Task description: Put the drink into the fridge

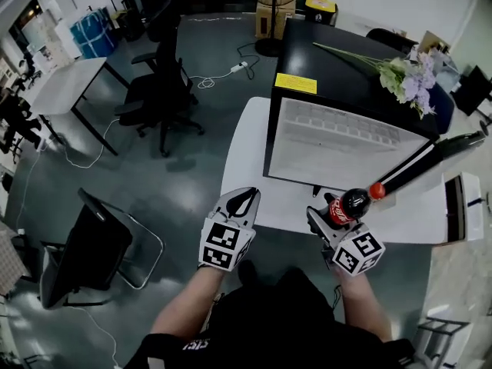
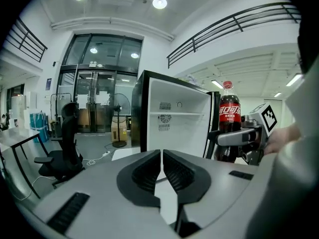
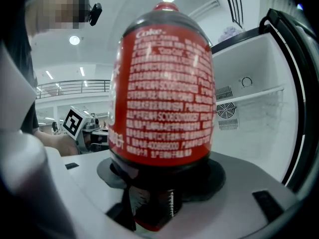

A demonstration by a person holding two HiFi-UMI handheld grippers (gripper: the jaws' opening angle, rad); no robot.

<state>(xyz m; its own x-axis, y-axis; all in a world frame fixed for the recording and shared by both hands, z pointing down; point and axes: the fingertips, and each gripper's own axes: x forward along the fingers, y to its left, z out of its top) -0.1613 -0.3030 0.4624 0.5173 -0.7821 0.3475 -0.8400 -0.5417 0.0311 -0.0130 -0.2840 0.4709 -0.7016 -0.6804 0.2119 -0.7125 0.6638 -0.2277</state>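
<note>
Two grippers are at the near edge of a white table (image 1: pixel 244 141), which stands on a grey floor (image 1: pixel 196 179) in an open office.

1. Surface. A black fridge (image 1: pixel 338 71) stands on the table and fills most of its depth. A strip of bare tabletop runs in front of the fridge. Flowers (image 1: pixel 407 79) lie on top of the fridge.
2. Fridge. The door (image 1: pixel 430 160) stands open at the right. The white interior faces the person and has one shelf (image 2: pixel 182 113).
3. Right gripper (image 3: pixel 159 183). The jaws are clamped on the lower body of a cola bottle (image 3: pixel 164 83). The bottle is upright, outside the fridge, just in front of the right side of the opening.
4. Left gripper (image 2: pixel 162 171). The jaws are pressed together with nothing between them. It is beside the right gripper, apart from the bottle.
5. Open room. To the left of the table, bare floor extends to a black chair (image 1: pixel 157 91) and a white desk (image 1: pixel 65 83), both well apart from the table. The opening is unobstructed across its width.
</note>
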